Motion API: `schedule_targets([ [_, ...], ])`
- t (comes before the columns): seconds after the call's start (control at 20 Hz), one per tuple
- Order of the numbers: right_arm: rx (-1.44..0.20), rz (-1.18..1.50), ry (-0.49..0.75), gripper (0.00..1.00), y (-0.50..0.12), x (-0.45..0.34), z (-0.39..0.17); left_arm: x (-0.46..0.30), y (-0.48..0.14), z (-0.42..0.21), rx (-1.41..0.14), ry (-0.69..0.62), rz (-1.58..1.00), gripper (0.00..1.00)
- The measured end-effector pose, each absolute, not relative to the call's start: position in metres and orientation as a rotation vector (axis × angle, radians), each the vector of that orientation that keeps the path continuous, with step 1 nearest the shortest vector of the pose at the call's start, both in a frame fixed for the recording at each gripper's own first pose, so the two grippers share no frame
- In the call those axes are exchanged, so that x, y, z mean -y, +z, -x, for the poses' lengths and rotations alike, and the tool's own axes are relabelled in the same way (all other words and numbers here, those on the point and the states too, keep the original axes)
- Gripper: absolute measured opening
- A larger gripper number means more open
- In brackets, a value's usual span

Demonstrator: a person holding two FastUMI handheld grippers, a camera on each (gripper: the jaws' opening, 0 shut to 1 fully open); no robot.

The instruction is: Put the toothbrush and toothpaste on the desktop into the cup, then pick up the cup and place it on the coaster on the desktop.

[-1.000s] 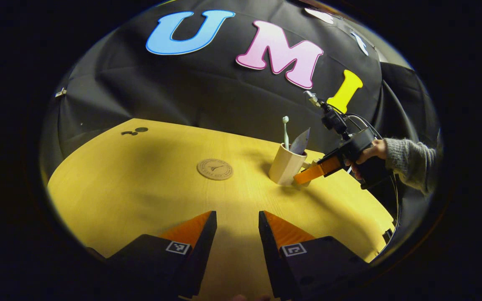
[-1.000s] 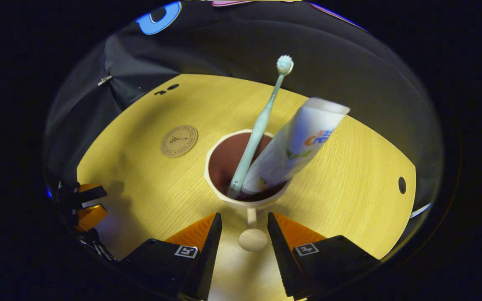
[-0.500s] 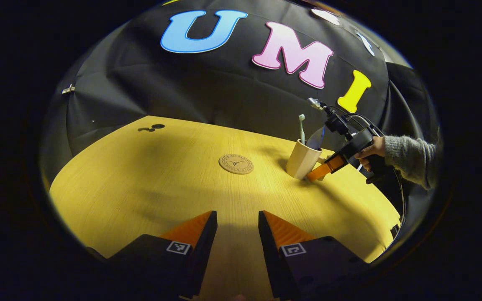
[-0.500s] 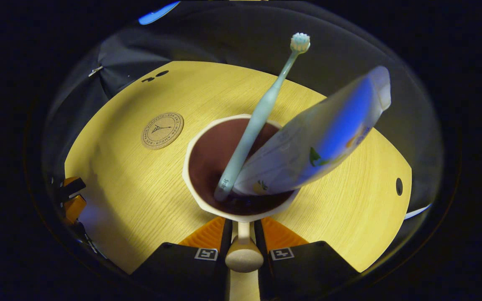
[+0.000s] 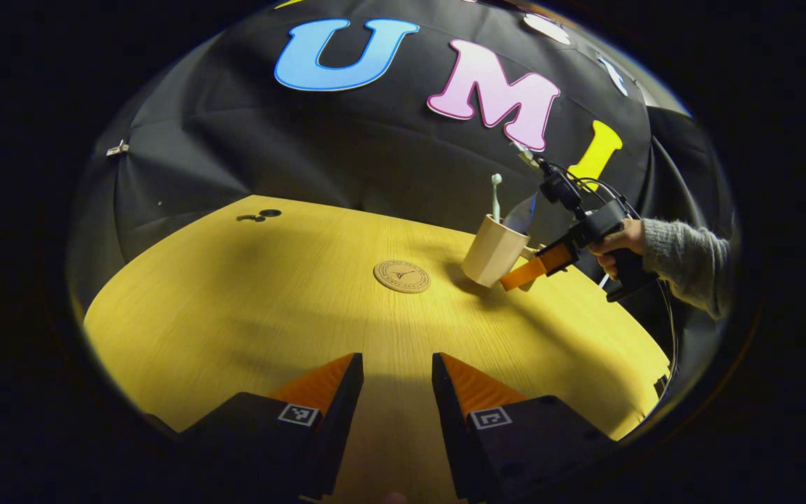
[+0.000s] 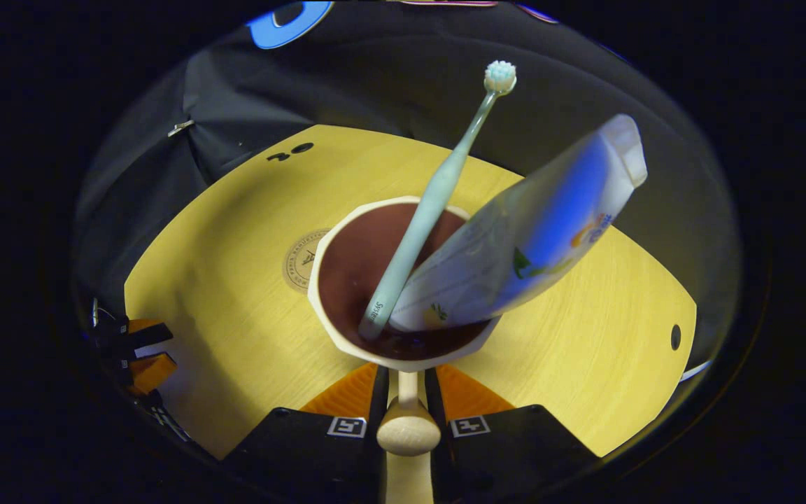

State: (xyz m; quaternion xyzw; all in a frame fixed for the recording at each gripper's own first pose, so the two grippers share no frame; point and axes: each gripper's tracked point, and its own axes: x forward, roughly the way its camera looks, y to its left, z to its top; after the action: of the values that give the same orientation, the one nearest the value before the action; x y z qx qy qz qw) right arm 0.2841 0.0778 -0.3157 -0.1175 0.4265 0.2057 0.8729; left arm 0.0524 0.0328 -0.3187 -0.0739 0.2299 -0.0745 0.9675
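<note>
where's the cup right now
In the left gripper view the cup hangs tilted just right of the coaster, off the desktop; the right tool is clamped on its handle.

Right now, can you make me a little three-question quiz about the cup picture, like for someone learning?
1. True or false: the pale green toothbrush and the white toothpaste tube are both inside the beige cup.
2. What does the right gripper hold the cup by? A) its rim B) its handle C) the toothbrush
3. Fill in: the round cork coaster lies on the yellow wooden ____, with the left gripper open and holding nothing.

Key: 1 true; 2 B; 3 desktop.
</note>
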Motion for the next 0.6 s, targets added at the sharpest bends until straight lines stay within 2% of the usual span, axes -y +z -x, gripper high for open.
schedule_targets([
  [0.3, -0.893, 0.268, 0.506, 0.28, -0.326, -0.137, -0.294, -0.042, -0.315, -0.037, -0.467, -0.163, 0.13, 0.64],
  [0.6, -0.899, 0.29, 0.526, 0.28, -0.33, -0.168, -0.302, -0.054, -0.319, -0.033, -0.473, -0.145, 0.107, 0.64],
])
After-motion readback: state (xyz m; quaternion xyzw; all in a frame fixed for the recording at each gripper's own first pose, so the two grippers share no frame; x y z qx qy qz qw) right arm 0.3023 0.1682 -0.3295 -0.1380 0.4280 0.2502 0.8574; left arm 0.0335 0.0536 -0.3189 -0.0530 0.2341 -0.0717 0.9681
